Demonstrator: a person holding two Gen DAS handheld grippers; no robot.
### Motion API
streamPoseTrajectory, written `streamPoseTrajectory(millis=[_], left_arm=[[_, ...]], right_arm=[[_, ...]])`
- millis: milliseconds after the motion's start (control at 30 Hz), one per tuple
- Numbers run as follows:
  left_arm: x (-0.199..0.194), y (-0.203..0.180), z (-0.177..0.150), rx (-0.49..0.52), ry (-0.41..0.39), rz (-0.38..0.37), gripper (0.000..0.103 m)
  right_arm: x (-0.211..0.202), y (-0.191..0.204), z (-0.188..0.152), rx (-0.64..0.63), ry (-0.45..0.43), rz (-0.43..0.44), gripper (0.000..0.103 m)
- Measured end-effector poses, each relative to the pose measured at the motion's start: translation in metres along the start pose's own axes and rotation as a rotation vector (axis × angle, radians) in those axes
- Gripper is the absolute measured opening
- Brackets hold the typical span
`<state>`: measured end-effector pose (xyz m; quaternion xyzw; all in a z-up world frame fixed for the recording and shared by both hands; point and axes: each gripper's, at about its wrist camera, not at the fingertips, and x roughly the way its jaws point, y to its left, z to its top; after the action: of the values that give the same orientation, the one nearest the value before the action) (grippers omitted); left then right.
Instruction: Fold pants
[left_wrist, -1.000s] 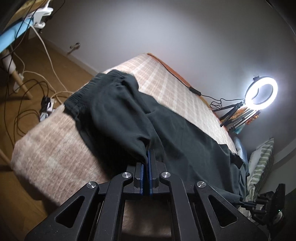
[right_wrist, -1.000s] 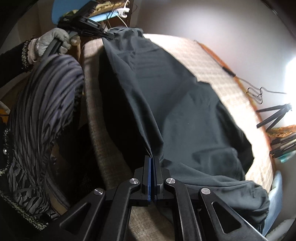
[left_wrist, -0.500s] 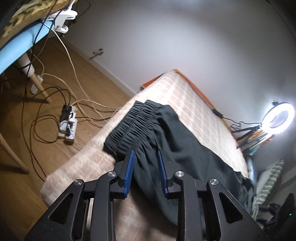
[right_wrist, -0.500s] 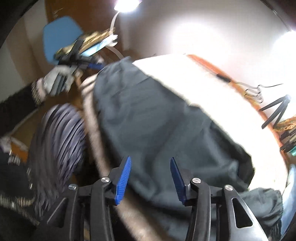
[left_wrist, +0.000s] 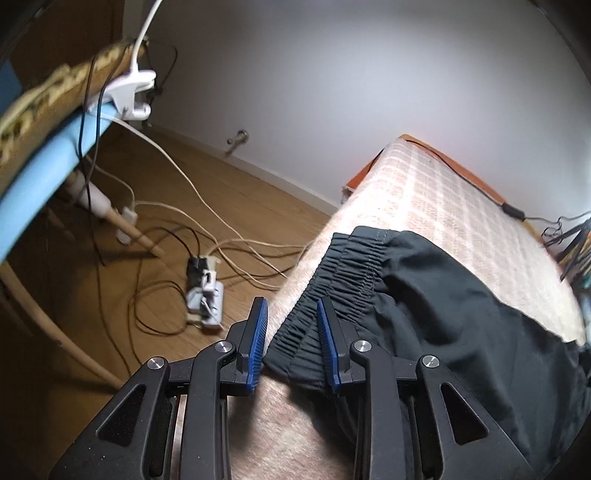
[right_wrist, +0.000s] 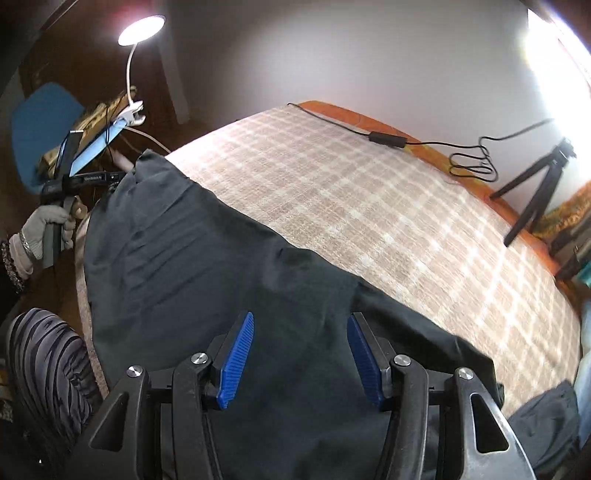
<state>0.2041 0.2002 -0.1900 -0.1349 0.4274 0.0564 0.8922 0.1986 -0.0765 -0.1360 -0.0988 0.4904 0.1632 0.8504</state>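
Note:
Dark pants (right_wrist: 221, 280) lie spread along the near edge of a bed with a beige checked cover (right_wrist: 369, 206). Their gathered elastic waistband (left_wrist: 343, 273) sits at the bed's corner in the left wrist view. My left gripper (left_wrist: 291, 332) is open, its blue pads on either side of the waistband's near corner, holding nothing. My right gripper (right_wrist: 301, 350) is open wide above the middle of the pants, empty. The left gripper in a gloved hand also shows in the right wrist view (right_wrist: 62, 184), at the far left by the waistband end.
A power strip (left_wrist: 205, 295) and loose cables lie on the wooden floor left of the bed. A blue chair (left_wrist: 44, 173) with a clip lamp (right_wrist: 140, 31) stands beside it. A small tripod (right_wrist: 535, 184) and a cable stand at the bed's far edge.
Both grippers were shut on the pants a second ago and have opened and let go. The pants now lie flat on the bed. The left gripper has drawn back to the waistband corner.

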Motion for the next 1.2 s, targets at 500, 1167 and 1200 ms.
streamPoseTrajectory(millis=[500,1167,1200], left_arm=[[-0.016,0.012,-0.026,-0.198,-0.003,-0.128,0.028],[-0.099,-0.139,0.030,0.245,0.024,-0.452,0.052],[-0.104,-0.159,0.031,0.279,0.035,-0.489,0.054]], right_arm=[[-0.028,0.010,-0.015,0.016,-0.050,-0.019,0.055],[-0.179,-0.094,-0.149,0.485,-0.219,-0.311,0.064],[-0.184,-0.101,-0.159,0.509,-0.221,-0.322,0.064]])
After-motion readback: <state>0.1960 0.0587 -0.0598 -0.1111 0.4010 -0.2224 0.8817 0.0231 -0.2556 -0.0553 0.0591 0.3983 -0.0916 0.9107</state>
